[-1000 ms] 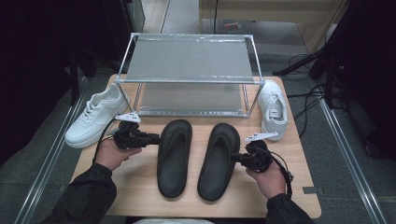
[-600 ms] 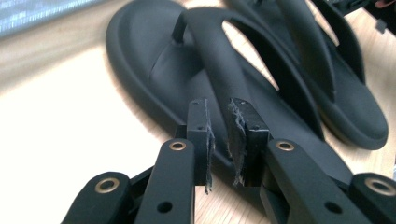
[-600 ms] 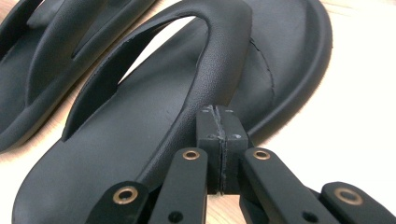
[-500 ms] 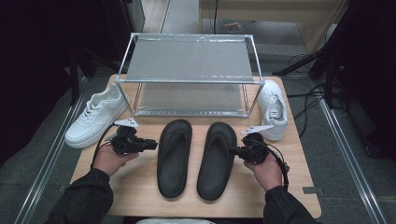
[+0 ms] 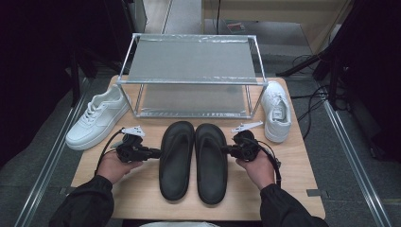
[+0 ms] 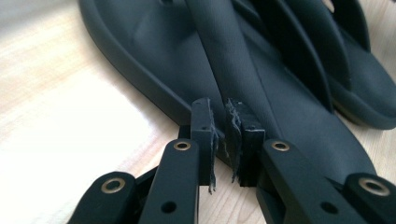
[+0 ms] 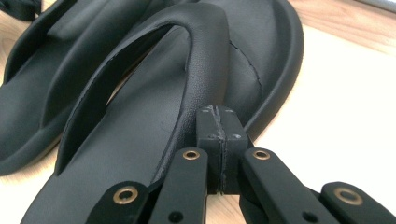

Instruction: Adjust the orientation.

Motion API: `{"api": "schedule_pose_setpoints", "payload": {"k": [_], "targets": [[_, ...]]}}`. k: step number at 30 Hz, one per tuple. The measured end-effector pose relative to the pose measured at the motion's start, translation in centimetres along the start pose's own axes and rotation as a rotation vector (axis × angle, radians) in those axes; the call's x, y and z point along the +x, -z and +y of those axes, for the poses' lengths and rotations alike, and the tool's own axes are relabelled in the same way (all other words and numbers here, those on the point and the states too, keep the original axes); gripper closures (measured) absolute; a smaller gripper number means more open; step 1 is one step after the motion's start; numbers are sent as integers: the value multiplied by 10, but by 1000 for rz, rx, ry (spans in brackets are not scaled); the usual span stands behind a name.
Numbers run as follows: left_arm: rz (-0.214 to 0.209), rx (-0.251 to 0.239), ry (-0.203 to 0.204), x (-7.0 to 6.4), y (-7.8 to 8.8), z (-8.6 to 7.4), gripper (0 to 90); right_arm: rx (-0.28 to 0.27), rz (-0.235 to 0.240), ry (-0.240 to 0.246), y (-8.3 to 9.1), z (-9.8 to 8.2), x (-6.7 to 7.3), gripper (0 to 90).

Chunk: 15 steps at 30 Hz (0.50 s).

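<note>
The 2 black rubber flip-flop sandals [image 5: 194,161] lie side by side on the wooden tabletop [image 5: 142,189], unlifted, the left gripper [image 5: 153,152] with jaws just closing, nearly together and empty, the right gripper [image 5: 226,150] with jaws together beside the straps.

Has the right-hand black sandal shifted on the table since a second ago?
Yes. The right sandal has slid left toward the left sandal, away from the white sneaker.

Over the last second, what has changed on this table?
Both sandals have been pushed together. The right gripper, shut, slid the right sandal toward the left sandal. The left gripper has been closing, its jaws astride that sandal's rim. Both sneakers and the rack stayed put.
</note>
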<state>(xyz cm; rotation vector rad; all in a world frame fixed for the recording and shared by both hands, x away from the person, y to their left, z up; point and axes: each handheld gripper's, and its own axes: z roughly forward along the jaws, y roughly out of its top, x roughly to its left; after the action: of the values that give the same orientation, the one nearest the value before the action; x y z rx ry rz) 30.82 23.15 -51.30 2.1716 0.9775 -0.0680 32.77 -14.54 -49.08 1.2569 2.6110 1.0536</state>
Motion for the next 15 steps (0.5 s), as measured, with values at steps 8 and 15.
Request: {"api": "schedule_pose_setpoints", "payload": {"k": [8, 15], "targets": [[-34, 23, 7, -2, -6, 0, 841, 3, 0, 3, -2, 2, -1, 900], [-44, 43, -22, -13, -11, 2, 833, -3, -6, -1, -2, 2, -2, 900]]}}
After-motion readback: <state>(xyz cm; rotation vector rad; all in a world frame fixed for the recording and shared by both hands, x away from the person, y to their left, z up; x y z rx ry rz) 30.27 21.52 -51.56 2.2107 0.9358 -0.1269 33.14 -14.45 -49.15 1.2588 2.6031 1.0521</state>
